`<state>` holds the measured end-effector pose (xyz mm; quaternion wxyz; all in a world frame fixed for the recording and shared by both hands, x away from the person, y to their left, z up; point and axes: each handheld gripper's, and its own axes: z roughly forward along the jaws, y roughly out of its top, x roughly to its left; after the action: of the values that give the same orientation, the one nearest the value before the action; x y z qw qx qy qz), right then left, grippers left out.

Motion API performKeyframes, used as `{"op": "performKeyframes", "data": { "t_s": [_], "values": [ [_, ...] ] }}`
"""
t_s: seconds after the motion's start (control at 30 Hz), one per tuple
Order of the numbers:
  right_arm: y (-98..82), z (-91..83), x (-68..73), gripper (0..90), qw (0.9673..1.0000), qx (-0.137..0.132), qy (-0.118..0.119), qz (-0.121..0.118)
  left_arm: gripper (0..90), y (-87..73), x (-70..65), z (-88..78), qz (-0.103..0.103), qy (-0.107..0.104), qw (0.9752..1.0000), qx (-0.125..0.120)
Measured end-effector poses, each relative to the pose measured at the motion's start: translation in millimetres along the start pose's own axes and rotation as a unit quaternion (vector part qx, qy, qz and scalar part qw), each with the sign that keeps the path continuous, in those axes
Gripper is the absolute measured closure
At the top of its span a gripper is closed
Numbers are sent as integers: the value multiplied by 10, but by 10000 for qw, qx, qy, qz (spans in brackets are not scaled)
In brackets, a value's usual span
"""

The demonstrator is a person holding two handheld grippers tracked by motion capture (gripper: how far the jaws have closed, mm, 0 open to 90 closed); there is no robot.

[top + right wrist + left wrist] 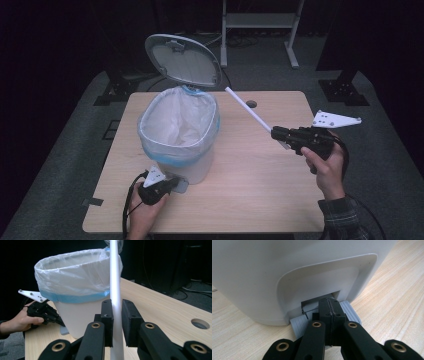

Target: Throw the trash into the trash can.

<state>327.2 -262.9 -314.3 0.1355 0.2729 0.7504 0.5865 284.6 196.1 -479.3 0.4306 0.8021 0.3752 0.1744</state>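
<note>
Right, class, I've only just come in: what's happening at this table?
A person works two handheld grippers at a wooden table. The left gripper, shut, presses the grey pedal of a white pedal bin lined with a clear bag, and its lid stands open. The right gripper is shut on a long white plastic stick, held in the air beside the bin, not yet over it.

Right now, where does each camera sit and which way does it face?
High view: above the person's side, looking forward and down on the table; both hands and claws show.
Left gripper view: on the left claw, shut, pressing the bin's pedal.
Right gripper view: on the right claw, clamping a white tube, facing the bin.
Shared: all three show the bin.
</note>
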Motion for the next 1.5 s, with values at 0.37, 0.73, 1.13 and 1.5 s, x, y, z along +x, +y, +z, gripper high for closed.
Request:
{"op": "performKeyframes", "data": {
  "t_s": [0.37, 0.73, 1.13, 1.5],
  "values": [
    [193, 137, 105, 798, 9997, -39, 191, -142, 900, 0, -1, -1, 2, 3, 10000, 2],
    [390, 282, 198, 797, 9990, -63, 369, -258, 900, 0, 1, 0, 3, -2, 10000, -2],
    [606, 449, 275, 797, 9979, -102, 510, -377, 900, -1, 5, 1, -3, -16, 10000, -9],
    [792, 644, 342, 796, 9971, -71, 602, -452, 900, -1, 9, 2, -9, -26, 10000, -14]
  ]
}}
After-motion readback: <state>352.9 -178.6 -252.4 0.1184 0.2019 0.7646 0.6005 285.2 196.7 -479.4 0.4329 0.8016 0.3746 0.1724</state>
